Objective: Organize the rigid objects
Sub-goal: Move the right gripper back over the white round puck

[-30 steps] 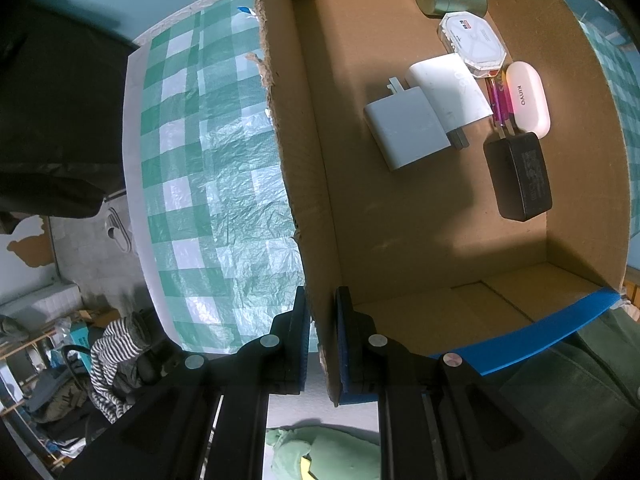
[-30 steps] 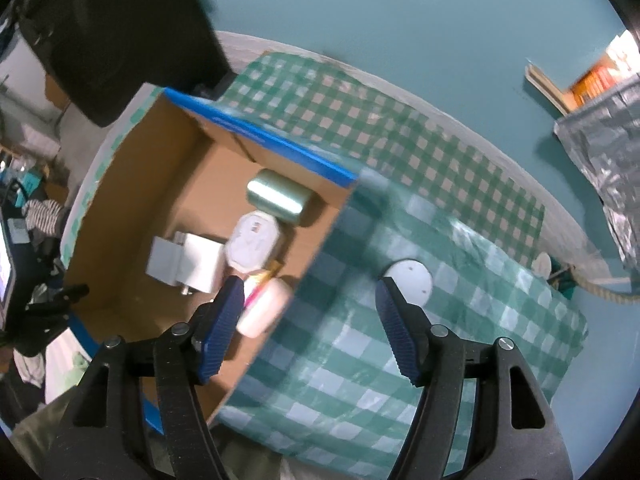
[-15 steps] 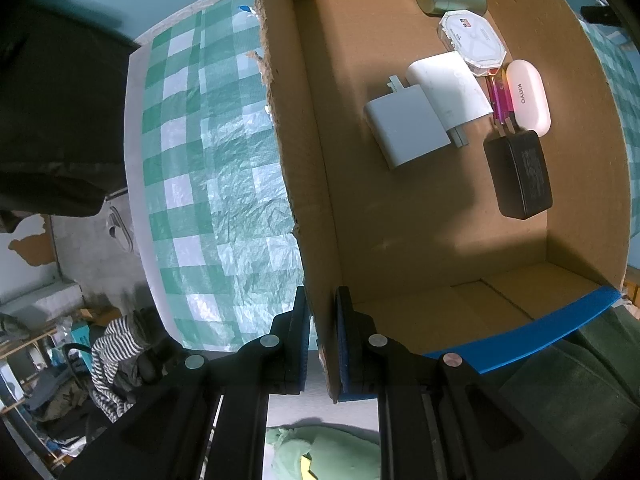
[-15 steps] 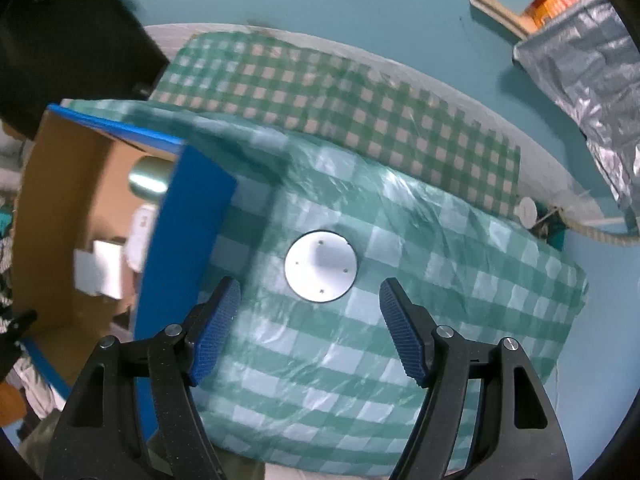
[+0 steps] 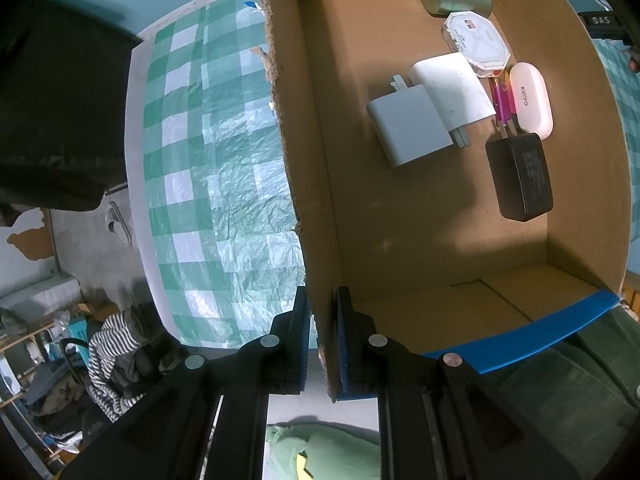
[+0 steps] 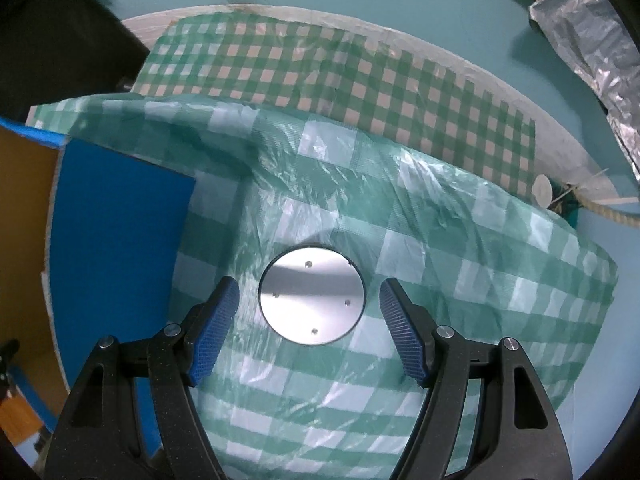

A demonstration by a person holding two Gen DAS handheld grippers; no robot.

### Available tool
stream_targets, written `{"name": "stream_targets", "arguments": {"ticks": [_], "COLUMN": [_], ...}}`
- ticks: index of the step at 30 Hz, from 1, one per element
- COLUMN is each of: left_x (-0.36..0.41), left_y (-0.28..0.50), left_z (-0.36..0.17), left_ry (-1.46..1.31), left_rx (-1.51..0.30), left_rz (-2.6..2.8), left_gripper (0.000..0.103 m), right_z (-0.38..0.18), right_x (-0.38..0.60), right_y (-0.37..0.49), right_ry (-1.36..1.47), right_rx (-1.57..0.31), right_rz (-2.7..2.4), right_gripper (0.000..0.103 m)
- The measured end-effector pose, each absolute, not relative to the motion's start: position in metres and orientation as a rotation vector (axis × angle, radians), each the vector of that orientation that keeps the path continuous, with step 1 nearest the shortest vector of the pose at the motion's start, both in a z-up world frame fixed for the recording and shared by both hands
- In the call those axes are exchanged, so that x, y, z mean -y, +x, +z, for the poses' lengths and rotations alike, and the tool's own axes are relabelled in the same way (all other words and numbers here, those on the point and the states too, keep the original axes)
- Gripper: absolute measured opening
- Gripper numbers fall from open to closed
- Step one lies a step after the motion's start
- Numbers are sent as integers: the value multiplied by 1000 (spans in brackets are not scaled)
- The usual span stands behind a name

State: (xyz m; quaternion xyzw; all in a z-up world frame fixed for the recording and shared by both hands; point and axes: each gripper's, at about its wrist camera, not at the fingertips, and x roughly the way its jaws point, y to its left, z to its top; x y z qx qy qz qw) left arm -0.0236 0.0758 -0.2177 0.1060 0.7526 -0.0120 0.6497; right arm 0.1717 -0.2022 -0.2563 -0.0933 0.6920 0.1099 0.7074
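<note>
Left wrist view: the left gripper (image 5: 322,340) stays clamped on the cardboard box (image 5: 304,160) wall, steadying it. Right wrist view: the right gripper (image 6: 308,320), jaws just widened, has dropped over the round metal disc (image 6: 312,294) on the checked tablecloth (image 6: 440,240), bracketing it untouched; pickup looks imminent.

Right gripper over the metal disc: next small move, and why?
Probably lower a little further, then close. The right gripper is open, its pads flanking the round metal disc on the checked cloth without touching it. The left gripper is clamped on the cardboard box wall.
</note>
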Motion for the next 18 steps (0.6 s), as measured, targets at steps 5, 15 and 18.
{"name": "stream_targets", "arguments": {"ticks": [5, 15, 18], "left_x": [-77, -77, -78], "left_y": [-24, -25, -25], "left_z": [-218, -217, -218], "left_ry": [236, 233, 235], "left_rx": [-1711, -1712, -1712], "left_rz": [-24, -23, -22], "left_gripper": [13, 13, 13], "right_z": [-273, -283, -282], "right_x": [203, 203, 200], "right_y": [176, 176, 174], "right_ry": [-214, -185, -201], "right_rx": [-1575, -1570, -1566], "right_rz": [215, 214, 221], "right_gripper": [72, 62, 61]}}
